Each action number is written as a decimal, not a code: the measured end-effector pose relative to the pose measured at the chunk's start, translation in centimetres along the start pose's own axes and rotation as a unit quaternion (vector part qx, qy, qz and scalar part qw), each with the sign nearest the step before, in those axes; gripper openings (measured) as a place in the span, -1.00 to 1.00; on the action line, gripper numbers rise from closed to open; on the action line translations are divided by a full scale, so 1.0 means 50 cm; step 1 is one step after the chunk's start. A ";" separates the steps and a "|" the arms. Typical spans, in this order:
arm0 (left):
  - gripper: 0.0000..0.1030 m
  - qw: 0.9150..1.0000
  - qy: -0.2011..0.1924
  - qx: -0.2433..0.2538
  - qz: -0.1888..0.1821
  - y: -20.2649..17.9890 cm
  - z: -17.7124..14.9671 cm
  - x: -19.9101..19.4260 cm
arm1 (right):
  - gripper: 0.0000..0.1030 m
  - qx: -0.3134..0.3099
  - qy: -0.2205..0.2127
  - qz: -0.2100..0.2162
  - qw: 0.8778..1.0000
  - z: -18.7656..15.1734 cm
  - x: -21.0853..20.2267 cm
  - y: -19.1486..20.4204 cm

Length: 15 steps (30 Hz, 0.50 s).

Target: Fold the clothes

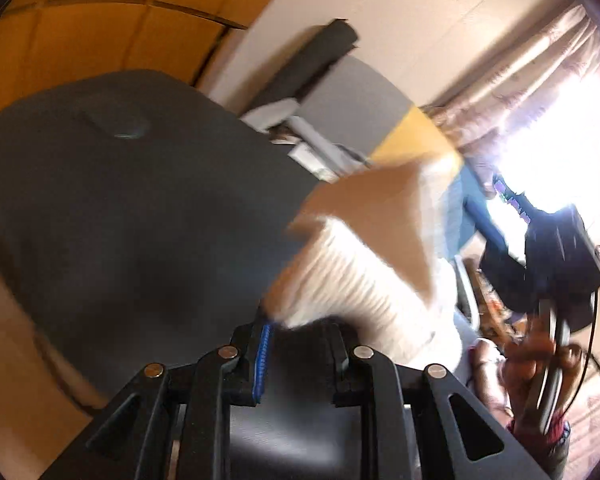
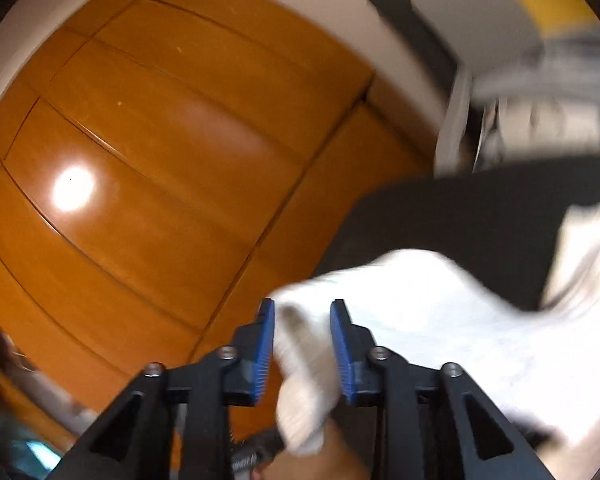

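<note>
A white ribbed garment with a tan inner side (image 1: 360,256) hangs lifted over a black table top (image 1: 120,200). Its ribbed hem runs into the tips of my left gripper (image 1: 300,328), which is shut on it; the cloth hides the right fingertip. In the right wrist view the same white garment (image 2: 440,320) spreads to the right over the black top (image 2: 460,220). A fold of it lies loose between the blue pads (image 2: 265,344) of my right gripper (image 2: 303,316), which stands open. Both views are blurred.
Orange-brown wooden cupboard doors (image 2: 160,140) fill the left of the right wrist view and the top left of the left wrist view (image 1: 100,20). A curtain and bright window (image 1: 540,120) are at the right. A hand (image 1: 532,368) holds the other gripper's handle.
</note>
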<state>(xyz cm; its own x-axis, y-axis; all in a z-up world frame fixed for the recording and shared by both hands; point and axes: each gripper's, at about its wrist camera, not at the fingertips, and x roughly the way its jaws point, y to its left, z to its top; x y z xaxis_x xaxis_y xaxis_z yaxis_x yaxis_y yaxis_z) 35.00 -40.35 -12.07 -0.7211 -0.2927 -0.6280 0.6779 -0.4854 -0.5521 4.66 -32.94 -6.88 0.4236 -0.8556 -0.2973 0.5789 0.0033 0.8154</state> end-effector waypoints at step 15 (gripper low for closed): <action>-0.45 0.994 0.028 0.056 0.094 0.015 0.063 0.138 | 0.17 0.094 -0.033 -0.262 0.960 -0.301 -0.307 -0.187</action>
<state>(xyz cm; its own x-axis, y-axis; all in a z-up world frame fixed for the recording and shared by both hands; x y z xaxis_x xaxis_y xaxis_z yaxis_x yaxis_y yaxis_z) 30.09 -45.35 -15.09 -0.5715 -0.3425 -0.7457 0.7775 -0.5165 -0.3587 3.23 -12.06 -17.44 0.0591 -0.7456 -0.6638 0.5616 -0.5249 0.6396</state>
